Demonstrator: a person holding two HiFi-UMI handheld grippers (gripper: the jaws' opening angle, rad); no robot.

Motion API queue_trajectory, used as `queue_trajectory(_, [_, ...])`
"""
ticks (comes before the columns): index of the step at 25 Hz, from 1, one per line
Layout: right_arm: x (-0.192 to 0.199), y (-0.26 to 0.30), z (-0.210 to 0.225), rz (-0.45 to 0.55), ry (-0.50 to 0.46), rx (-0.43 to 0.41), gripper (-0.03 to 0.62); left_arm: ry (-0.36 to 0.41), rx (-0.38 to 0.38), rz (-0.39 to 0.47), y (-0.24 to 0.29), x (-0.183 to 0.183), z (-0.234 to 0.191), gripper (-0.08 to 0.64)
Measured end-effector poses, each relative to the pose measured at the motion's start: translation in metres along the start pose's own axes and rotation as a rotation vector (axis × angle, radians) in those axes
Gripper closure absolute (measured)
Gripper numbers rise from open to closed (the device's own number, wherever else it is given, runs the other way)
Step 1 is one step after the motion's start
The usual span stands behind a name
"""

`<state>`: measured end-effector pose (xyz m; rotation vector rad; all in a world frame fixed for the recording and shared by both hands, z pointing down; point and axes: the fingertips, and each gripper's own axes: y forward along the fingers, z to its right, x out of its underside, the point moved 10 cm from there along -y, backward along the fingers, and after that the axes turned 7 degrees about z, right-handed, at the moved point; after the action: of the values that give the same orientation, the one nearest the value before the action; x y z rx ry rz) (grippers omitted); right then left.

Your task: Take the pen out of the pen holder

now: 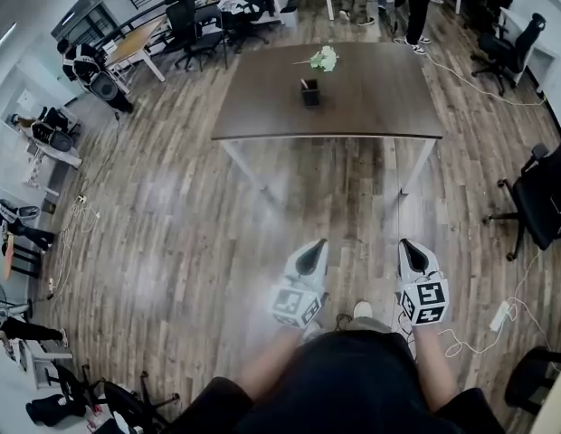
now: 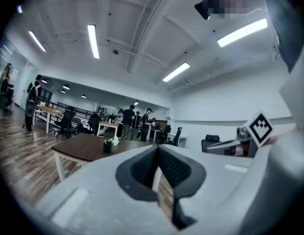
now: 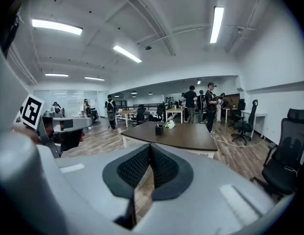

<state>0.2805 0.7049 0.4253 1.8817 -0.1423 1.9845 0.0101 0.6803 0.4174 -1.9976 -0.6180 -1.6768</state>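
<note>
A small black pen holder (image 1: pixel 309 91) stands near the middle of a dark brown table (image 1: pixel 371 107), far ahead of me. The pen holder (image 2: pixel 108 147) is tiny in the left gripper view, and the same holder (image 3: pixel 159 129) is small in the right gripper view; no pen can be made out in it. My left gripper (image 1: pixel 309 259) and right gripper (image 1: pixel 413 257) are held side by side close to my body, over the wood floor, well short of the table. Both are shut with nothing between the jaws.
A pale green crumpled thing (image 1: pixel 324 59) lies on the table behind the holder. Black office chairs (image 1: pixel 538 197) stand at the right and beyond the table. Several people (image 3: pixel 210 104) stand at desks at the far end. Cables (image 1: pixel 480 328) lie on the floor at my right.
</note>
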Motion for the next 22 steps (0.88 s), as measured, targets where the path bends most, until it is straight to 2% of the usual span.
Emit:
queue_trajectory(8, [0.016, 0.022, 0.058, -0.016, 0.027, -0.046, 0.589, 0.012, -0.04, -0.013, 0.06, 0.024, 0.024, 0.558])
queue_trajectory(13, [0.019, 0.046, 0.082, -0.035, 0.051, -0.062, 0.589, -0.008, -0.075, -0.006, 0.084, 0.033, 0.022, 0.558])
queue_trajectory(17, [0.02, 0.074, 0.095, -0.064, 0.044, -0.079, 0.589, -0.007, -0.12, -0.016, 0.098, 0.041, 0.002, 0.558])
queue_trajectory(22, [0.022, 0.131, 0.096, -0.074, 0.027, -0.091, 0.589, -0.015, -0.155, -0.007, 0.123, 0.045, -0.05, 0.558])
